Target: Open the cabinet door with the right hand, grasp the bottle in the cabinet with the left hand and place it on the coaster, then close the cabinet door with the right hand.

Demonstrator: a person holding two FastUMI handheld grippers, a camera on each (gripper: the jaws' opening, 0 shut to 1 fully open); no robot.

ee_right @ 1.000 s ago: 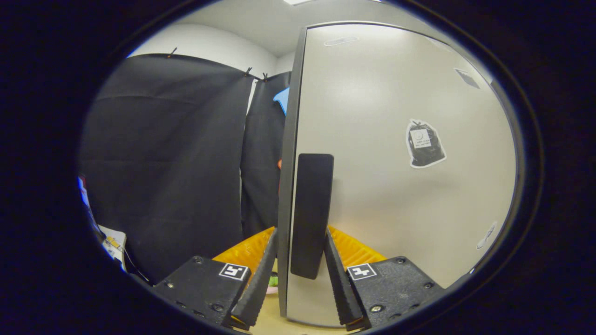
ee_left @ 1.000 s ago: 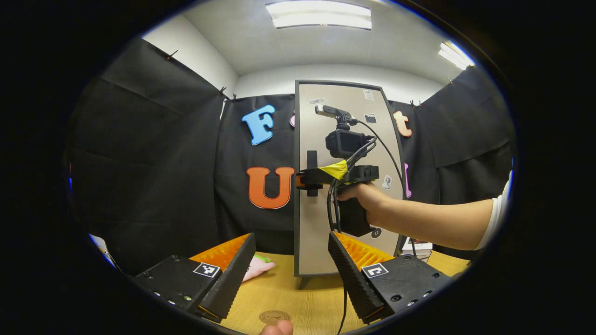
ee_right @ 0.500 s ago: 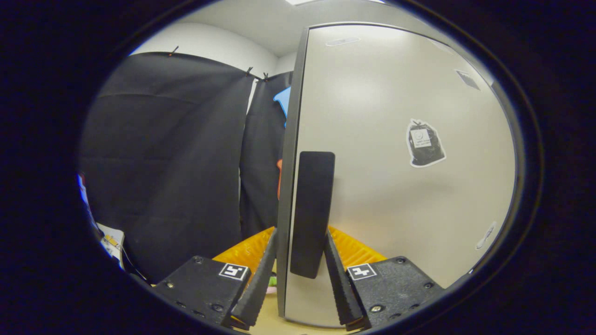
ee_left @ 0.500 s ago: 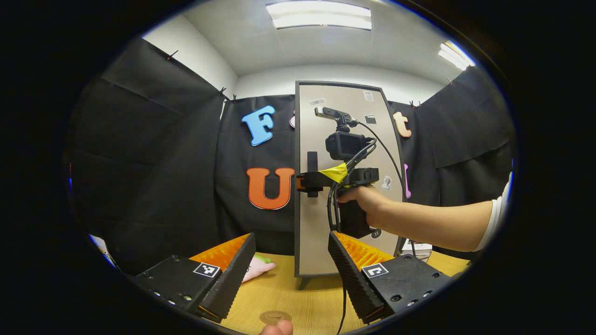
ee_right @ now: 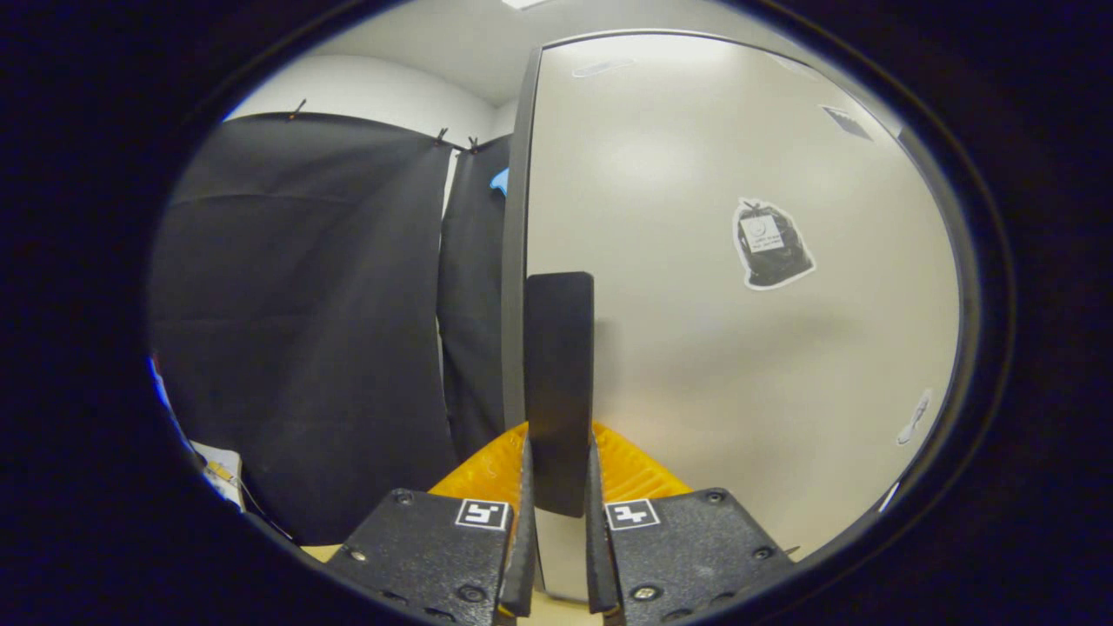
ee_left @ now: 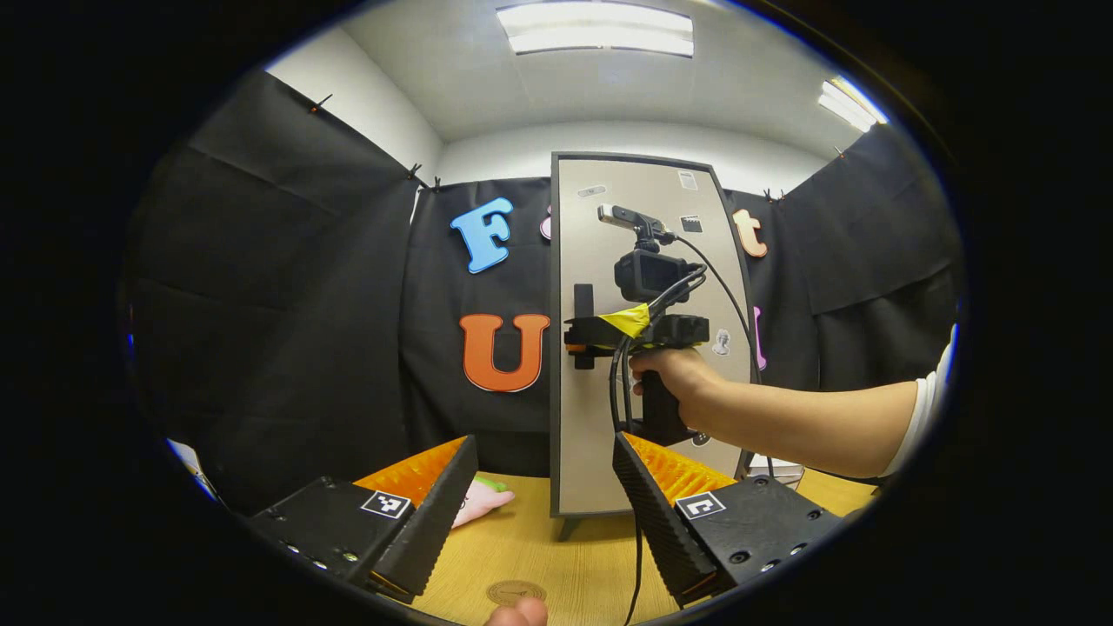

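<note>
We observe a light wooden table (ee_left: 556, 556) with visible grain running across the lower part of the left gripper view. Standing directly on it is the tall cabinet (ee_left: 600, 487), raised on a short dark foot near its front left corner, with a pink soft item with a green part (ee_left: 480, 500) lying on the tabletop just to the cabinet's left. We also note a round brown coaster (ee_left: 513, 593) lying flat near the front edge, well apart from the cabinet, and a black cable (ee_left: 636, 565) hanging down over the wood beside it.
</note>
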